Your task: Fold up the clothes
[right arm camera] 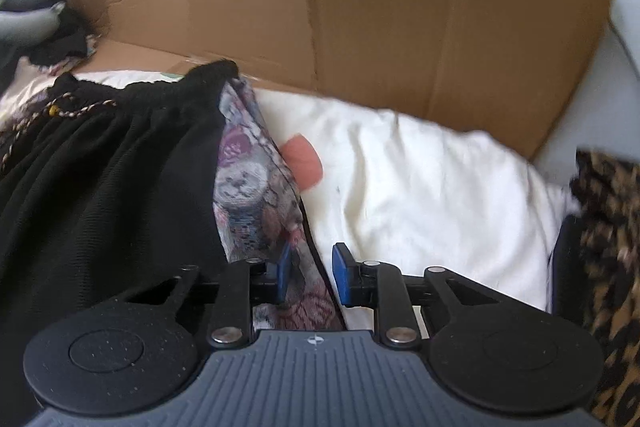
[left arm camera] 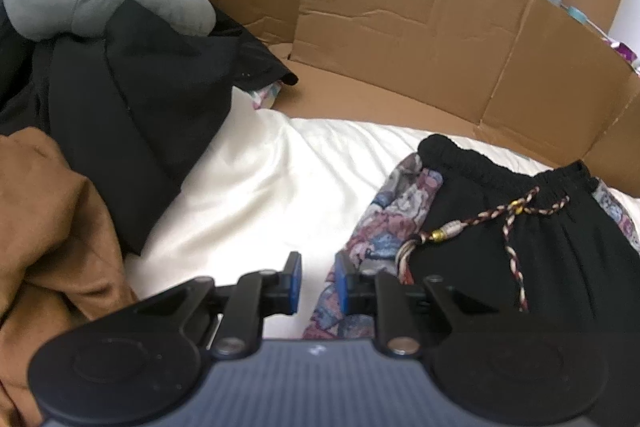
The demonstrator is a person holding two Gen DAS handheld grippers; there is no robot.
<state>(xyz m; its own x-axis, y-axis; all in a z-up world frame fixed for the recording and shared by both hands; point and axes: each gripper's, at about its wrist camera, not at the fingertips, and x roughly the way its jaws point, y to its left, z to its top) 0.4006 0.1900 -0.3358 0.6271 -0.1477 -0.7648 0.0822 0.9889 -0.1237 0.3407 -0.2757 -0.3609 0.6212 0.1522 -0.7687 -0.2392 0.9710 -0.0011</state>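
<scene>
Black shorts [left arm camera: 520, 239] with patterned side panels lie flat near the bed's [left arm camera: 256, 179] far edge. Soft, light, floppy fabric, so grab the side seams. Right gripper [right arm camera: 310, 273] jaws straddle one panel edge, not clamped; left gripper [left arm camera: 318, 283] jaws slightly apart, empty.

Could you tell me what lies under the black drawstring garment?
The black drawstring garment lies on a white sheet. A patterned panel edges each side. Whatever is beneath its middle stays covered.
</scene>
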